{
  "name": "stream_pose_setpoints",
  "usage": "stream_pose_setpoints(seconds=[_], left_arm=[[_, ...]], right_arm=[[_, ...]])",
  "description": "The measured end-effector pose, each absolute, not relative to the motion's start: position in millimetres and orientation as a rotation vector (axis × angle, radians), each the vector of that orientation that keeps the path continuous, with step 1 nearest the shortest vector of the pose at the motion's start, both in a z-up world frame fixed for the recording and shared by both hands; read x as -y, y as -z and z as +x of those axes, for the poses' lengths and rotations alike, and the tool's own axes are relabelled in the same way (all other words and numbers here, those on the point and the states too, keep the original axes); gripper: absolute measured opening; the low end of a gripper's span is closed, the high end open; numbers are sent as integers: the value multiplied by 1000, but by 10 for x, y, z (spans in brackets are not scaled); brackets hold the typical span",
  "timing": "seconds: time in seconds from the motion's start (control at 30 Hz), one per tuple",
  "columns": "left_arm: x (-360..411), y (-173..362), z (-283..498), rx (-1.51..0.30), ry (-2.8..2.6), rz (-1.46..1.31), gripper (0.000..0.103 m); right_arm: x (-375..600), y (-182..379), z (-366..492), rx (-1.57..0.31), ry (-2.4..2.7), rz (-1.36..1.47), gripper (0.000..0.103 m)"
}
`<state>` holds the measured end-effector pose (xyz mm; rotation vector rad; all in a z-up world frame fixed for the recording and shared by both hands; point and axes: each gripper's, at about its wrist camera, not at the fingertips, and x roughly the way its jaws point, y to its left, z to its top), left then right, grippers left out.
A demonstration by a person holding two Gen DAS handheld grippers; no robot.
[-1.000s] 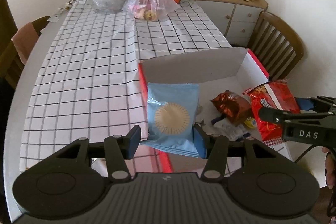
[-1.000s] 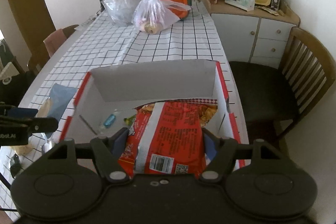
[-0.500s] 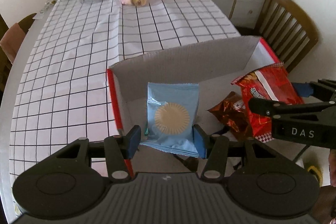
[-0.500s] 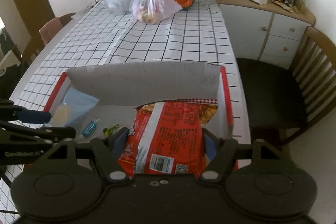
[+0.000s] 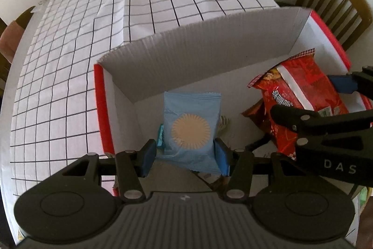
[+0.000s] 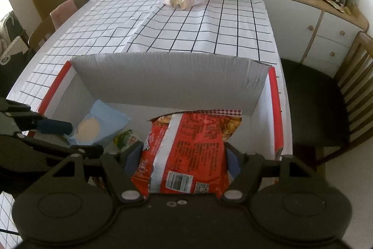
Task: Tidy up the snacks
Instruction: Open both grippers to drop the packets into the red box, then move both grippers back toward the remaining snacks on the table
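Snacks, two packets, both over the red-edged carton (image 5: 102, 109) on the desk (image 5: 70, 62). Blue biscuit packet (image 5: 191, 130): light, crushable; left tongs (image 5: 184, 156) pinch its lower edges. Red crisp bag (image 6: 186, 151): puffy, slippery, fragile contents; right tongs (image 6: 181, 161) pinch its sides. Against a second ago, both sit deeper inside the carton.

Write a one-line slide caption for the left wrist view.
Left gripper holds a blue snack packet over the red-edged cardboard box; right gripper brings a red chip bag.
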<state>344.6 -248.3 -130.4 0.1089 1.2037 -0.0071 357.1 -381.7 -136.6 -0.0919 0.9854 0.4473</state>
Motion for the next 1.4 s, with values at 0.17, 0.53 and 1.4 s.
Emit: stream_pose_setpoints(seconds=[0.17,0.53,1.4], left_arm=[[2511,1397,3471,-1232,14,111,54],[2467,1354,3395,-1220,14,78,56],[2072,654,2610,-998,81,4,61]], right_arm=[[3822,1363,3559,-989,-449,-84,73],[3871,1303,3466,-985,-429,-63,83],[3725,580,2697,-818,-465,-9,91]])
